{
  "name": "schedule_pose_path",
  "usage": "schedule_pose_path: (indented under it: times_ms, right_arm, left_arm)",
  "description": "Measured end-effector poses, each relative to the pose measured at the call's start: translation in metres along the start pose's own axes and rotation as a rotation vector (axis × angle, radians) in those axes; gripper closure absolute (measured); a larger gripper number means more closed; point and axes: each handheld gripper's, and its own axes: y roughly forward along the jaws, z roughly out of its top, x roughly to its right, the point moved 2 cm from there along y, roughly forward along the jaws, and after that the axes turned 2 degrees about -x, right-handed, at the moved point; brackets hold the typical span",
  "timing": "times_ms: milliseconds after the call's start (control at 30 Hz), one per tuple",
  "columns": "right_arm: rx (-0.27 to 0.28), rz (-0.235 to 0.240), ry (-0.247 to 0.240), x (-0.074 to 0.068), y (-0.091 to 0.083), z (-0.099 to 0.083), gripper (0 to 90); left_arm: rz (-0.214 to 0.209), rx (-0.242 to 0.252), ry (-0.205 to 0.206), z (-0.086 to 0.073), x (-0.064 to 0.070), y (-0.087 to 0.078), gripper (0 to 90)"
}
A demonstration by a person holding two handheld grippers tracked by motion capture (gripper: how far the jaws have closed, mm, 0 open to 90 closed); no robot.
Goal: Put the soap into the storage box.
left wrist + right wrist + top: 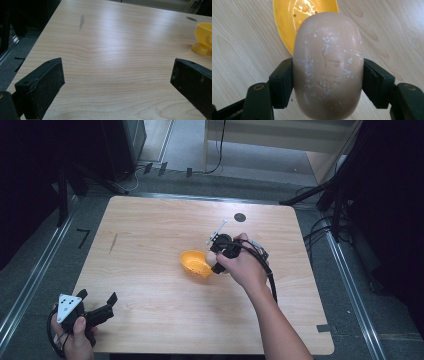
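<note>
At the near left corner of the worktop (150, 235), the left hand-held gripper (96, 299) rests close to the front edge with its jaws spread wide and nothing between them. Its own view looks across a broad bare stretch of wood toward the yellow dish (203, 37), which stands well apart at the far right of that view on a small round foot; this foot is not to be seen from above. From the high view, the yellow dish (195, 263) lies near the middle of the worktop, with free wood on every side and the edges far away. The right hand-held gripper (216, 261) is just beside the dish's right rim. In the right gripper view, its jaws press on both sides of a beige oval soap bar (328, 65), held over the wood at the dish's rim (280, 30). The soap's surface shows white flecks and a faint stamped mark. Small holes in the dish's floor are visible there too.
</note>
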Motion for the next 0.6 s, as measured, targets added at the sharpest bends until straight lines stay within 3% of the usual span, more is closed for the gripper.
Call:
schedule_pose_path:
  times_ms: [600]
  right_arm:
    - [-0.017, -0.001, -0.015, -0.001, 0.01, 0.024, 33.4]
  left_arm:
    - [-0.001, 0.002, -0.004, 0.0, 0.0, 0.0, 0.0]
